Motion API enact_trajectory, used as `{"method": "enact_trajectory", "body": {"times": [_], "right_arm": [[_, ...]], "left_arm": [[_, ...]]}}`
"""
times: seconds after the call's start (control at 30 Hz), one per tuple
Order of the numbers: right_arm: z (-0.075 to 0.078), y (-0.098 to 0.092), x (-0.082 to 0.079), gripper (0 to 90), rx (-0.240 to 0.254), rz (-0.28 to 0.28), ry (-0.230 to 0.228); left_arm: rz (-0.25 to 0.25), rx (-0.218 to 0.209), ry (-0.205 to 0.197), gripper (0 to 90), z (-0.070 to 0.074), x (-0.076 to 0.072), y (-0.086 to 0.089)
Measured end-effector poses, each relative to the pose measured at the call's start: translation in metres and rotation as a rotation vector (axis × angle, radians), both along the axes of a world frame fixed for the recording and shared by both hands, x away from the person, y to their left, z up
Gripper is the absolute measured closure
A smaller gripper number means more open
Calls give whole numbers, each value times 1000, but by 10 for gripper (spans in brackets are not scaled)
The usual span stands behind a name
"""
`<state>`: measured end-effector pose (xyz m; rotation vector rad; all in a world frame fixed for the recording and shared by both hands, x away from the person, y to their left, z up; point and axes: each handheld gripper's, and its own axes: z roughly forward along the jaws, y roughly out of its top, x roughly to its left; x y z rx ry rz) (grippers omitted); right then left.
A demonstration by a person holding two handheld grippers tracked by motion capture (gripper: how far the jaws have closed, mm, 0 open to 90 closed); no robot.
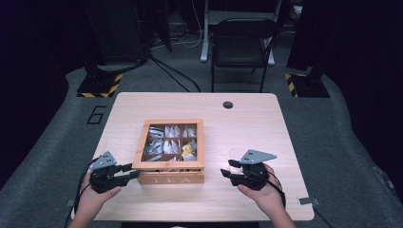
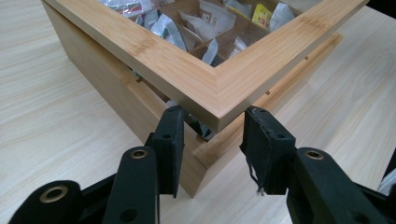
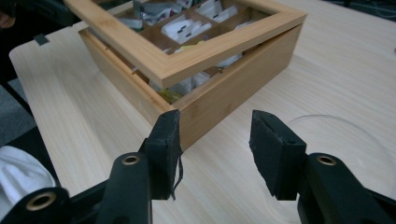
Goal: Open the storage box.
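High view: left gripper (image 1: pixel 127 172) fingers pinch tea box lid (image 1: pixel 168 143) corner at 7 o'clock, lid raised; right gripper (image 1: pixel 227 170) fingers spread, empty, at 4 o'clock on counter (image 1: pixel 247 118).

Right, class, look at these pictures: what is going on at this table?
A person works a wooden tea box with two hand-held grippers. The left gripper is clamped on a front corner of the glass-paned lid, which stands slightly raised off the box. The right gripper, its jaws apart and empty, hangs beside the box. Tea bags lie inside.
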<state>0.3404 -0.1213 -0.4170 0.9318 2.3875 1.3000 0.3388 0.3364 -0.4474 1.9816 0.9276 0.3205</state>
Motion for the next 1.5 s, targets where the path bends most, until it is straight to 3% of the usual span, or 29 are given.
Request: {"method": "enact_trajectory", "body": {"times": [0.13,0.4,0.53,0.57,0.7,0.9,0.97,1.1,1.5], "right_arm": [[-9,17,6,520,-13,46,33],[-15,42,20,513,-7,70,74],[-17,52,24,536,-18,74,91],[-18,58,25,594,-23,93,90],[-18,66,27,599,-20,102,97],[-17,68,29,603,-21,91,99],[-17,68,31,599,-17,77,111],[-15,68,33,578,-3,62,136],[0,70,37,541,-21,47,119]], "left_arm": [[10,-12,1,590,5,0,0],[14,-11,5,588,7,0,0],[11,-9,3,588,7,0,0],[18,-12,-3,588,6,0,0],[18,-11,-3,588,6,0,-1],[14,-5,2,587,6,0,0],[15,11,5,577,7,0,-2],[15,4,11,565,8,1,-1],[29,8,-28,499,23,6,-3]]}}
